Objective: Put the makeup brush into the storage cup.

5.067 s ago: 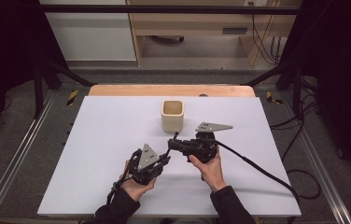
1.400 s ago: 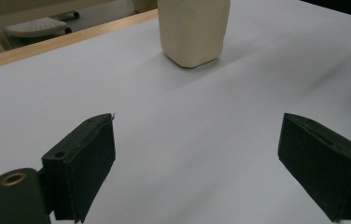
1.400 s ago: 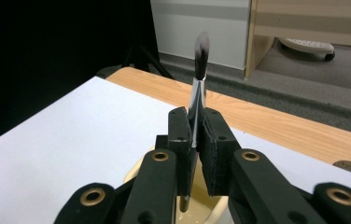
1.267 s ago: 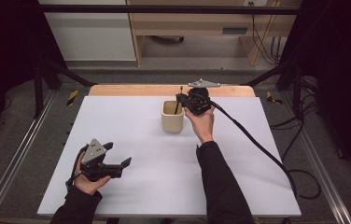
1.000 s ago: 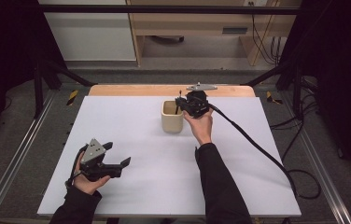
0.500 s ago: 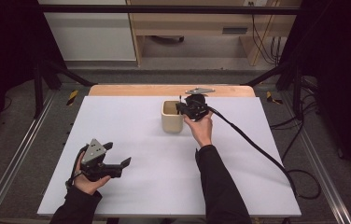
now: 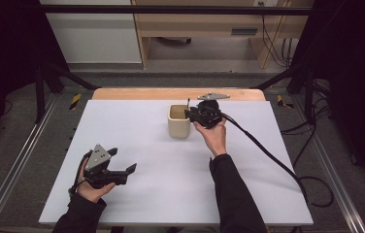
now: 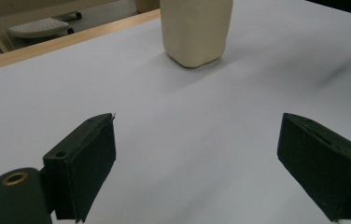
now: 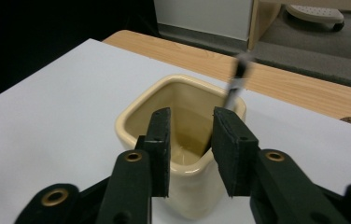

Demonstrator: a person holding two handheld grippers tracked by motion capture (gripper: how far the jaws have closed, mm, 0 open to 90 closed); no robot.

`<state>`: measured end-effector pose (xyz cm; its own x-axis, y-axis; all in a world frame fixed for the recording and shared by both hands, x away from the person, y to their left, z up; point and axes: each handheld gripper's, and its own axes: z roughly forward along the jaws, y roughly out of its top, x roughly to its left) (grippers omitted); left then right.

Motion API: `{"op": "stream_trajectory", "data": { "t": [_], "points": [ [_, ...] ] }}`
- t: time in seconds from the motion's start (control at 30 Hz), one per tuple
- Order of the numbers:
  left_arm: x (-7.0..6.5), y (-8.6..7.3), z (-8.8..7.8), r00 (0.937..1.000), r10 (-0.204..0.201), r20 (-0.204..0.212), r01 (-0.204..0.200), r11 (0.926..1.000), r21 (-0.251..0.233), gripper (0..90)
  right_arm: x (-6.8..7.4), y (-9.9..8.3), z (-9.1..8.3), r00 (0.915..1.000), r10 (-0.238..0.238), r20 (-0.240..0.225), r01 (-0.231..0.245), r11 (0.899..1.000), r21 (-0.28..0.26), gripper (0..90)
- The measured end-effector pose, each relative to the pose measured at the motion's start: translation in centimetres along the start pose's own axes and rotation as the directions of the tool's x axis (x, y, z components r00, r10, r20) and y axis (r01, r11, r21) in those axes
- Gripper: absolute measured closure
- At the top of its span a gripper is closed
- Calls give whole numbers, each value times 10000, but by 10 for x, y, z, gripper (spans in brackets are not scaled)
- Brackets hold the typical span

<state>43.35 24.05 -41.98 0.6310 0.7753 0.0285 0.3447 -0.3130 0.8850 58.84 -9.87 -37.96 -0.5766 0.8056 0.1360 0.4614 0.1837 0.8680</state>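
Note:
A cream square cup point(image 7: 179, 127) stands at the back middle of the white table point(image 7: 268, 189). A thin dark pen point(image 7: 188, 102) stands in it, leaning on the far corner with its top above the rim. My right gripper point(image 7: 189, 115) hovers at the cup's right side, jaws a little open over the rim. In the right gripper view the gripper point(image 9: 191, 116) has nothing between its jaws; the cup point(image 9: 136, 116) and the blurred pen point(image 9: 236, 79) lie just beyond. My left gripper point(image 7: 122, 160) rests wide open at the front left, and the left gripper view point(image 8: 197, 126) faces the cup point(image 8: 197, 32).
A wooden strip point(image 7: 137, 93) runs along the table's far edge. The right gripper's black cable point(image 7: 268, 155) trails over the table's right side to the floor. Metal frame rails flank the table on both sides.
Five seconds ago both grippers were together at the front middle. The right one has since gone to the cup and sunk slightly; the pen now sits lower in the cup. The left hand is still.

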Motion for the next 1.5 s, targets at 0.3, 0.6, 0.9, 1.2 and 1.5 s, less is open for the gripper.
{"op": "stream_trajectory", "data": {
  "t": [0.3, 0.6, 0.9, 1.2, 1.5],
  "points": [
    [0, 0, 0, 10000, -13, 3, 13, 10000, -4, 111, 13, 1, -28, 9969, -764, -171, 749, 9944, -752, 454],
    [0, 0, -2, 10000, -37, 38, 37, 10000, -84, 108, 19, 2, -50, 9956, -841, -417, 782, 9887, -1277, 296],
    [1, 0, -3, 9999, -108, 23, 108, 9999, -79, 106, 18, -11, -74, 9941, -1039, -300, 983, 9836, -1512, 159],
    [1, -1, -2, 10000, -86, 0, 86, 9999, -53, 104, 11, -31, -96, 9955, -942, -103, 915, 9840, -1531, 128],
    [1, -1, -3, 9999, -103, 7, 103, 9999, -46, 101, -3, -63, -121, 9979, -646, 104, 654, 9878, -1411, 81]
  ]
}}
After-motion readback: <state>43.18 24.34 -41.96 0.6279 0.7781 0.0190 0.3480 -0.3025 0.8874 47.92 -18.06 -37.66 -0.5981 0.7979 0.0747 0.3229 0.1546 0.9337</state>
